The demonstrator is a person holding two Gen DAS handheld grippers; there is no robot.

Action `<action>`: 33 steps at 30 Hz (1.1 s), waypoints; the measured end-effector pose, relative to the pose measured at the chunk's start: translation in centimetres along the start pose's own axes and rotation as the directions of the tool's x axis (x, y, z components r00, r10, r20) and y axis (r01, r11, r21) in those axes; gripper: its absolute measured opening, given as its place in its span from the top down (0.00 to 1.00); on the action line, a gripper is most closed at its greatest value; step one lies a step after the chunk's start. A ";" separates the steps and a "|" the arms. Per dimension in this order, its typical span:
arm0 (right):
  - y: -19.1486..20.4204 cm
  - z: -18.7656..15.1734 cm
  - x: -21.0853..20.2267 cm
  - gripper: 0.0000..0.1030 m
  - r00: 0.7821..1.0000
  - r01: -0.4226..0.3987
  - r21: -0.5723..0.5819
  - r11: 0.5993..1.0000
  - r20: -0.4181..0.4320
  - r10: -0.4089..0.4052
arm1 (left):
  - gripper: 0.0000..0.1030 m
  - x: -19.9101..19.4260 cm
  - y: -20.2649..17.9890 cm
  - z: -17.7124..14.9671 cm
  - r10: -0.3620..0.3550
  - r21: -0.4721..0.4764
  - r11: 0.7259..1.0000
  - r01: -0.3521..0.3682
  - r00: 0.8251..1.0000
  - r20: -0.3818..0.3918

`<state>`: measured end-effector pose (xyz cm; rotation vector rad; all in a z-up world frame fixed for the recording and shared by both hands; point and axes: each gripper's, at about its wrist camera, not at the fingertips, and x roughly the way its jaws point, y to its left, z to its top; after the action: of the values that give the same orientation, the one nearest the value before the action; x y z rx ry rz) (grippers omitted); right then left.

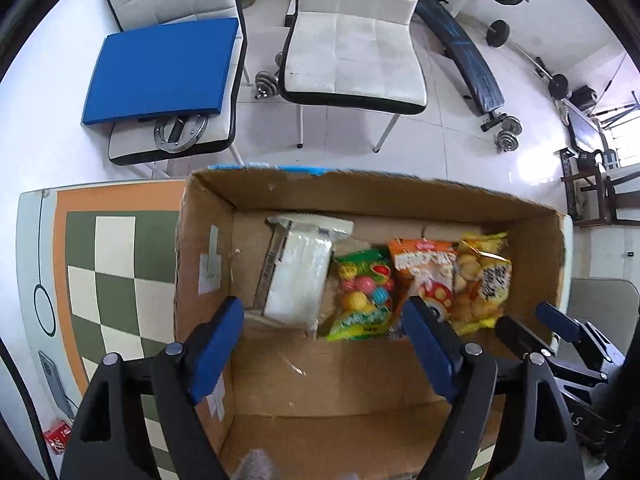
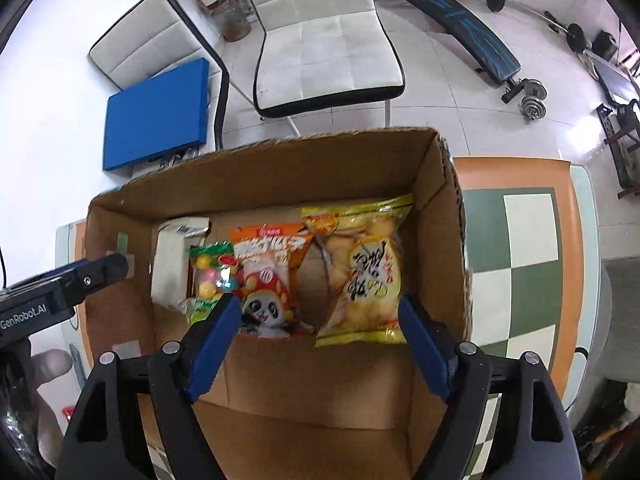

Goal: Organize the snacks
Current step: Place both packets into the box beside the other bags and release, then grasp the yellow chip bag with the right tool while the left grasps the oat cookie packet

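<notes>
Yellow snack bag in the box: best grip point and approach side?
Take the yellow bag from straight above, across its width near the middle. It lies flat on the floor of the cardboard box, with the box wall close on one side and the orange bag on the other, so a side approach looks blocked. The right claw hangs open above it.

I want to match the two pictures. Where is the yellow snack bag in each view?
Left wrist view: yellow snack bag lies rightmost in the cardboard box.
Right wrist view: yellow snack bag lies right of centre, near the box's right wall.
Shared landmark: the orange snack bag lies beside it.
</notes>
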<state>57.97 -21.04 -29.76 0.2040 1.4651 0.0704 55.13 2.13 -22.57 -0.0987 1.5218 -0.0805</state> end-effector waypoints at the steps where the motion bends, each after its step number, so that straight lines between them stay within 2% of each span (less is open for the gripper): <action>1: 0.1 -0.3 -0.2 0.18 1.000 -0.011 0.001 1.000 -0.001 0.011 | 0.20 -0.3 -0.2 -0.3 -0.004 -0.001 1.000 0.005 1.000 0.006; 4: 0.5 -1.2 -1.1 0.17 1.000 -0.014 -0.006 1.000 0.006 0.014 | 0.10 -1.4 -0.5 -1.4 -0.008 0.012 1.000 0.008 1.000 0.029; 9: 1.2 -2.7 -3.2 0.13 0.999 -0.007 -0.026 1.000 0.044 0.008 | 0.10 -4.4 -0.8 -3.6 -0.036 0.026 0.999 0.034 0.996 0.082; 13: 1.4 -4.3 -5.9 0.13 0.995 -0.046 -0.040 0.998 0.090 0.050 | 0.10 -7.5 -1.2 -6.0 -0.012 0.034 0.999 0.006 0.987 0.163; 17: 1.4 -7.3 -8.7 0.12 0.987 -0.103 -0.042 0.994 0.120 0.107 | 0.10 -10.6 -0.7 -10.2 0.016 0.009 1.000 -0.019 0.968 0.251; 19: 1.1 -9.6 -10.2 0.12 0.982 -0.122 -0.045 0.992 0.139 0.127 | 0.10 -11.3 -0.2 -13.0 0.073 -0.024 0.997 -0.069 0.959 0.273; 21: 0.6 -12.0 -11.2 0.12 0.979 -0.137 -0.037 0.990 0.149 0.141 | 0.10 -11.3 0.6 -15.6 0.084 -0.049 0.996 -0.073 0.955 0.285; 23: -0.3 -14.8 -11.6 0.12 0.978 -0.153 -0.025 0.988 0.142 0.155 | 0.10 -10.4 1.1 -18.6 0.068 -0.052 0.997 -0.056 0.961 0.268; 26: -2.2 -18.4 -11.0 0.12 0.983 -0.149 0.008 0.989 0.113 0.147 | 0.10 -7.3 1.3 -21.6 0.060 -0.042 0.998 -0.053 0.981 0.183; 29: -4.2 -20.9 -9.6 0.12 0.990 -0.118 0.048 0.992 0.089 0.113 | 0.10 -3.0 0.8 -23.2 0.049 -0.023 0.999 -0.047 0.995 0.085; 33: -7.7 -22.9 -6.0 0.12 0.995 -0.093 0.134 0.987 0.051 0.087 | 0.10 1.6 -0.2 -24.2 0.046 -0.001 0.999 -0.046 0.999 -0.001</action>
<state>34.00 -27.44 -27.33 0.3810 1.4170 0.0385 31.02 1.40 -25.27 -0.0643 1.5243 -0.0425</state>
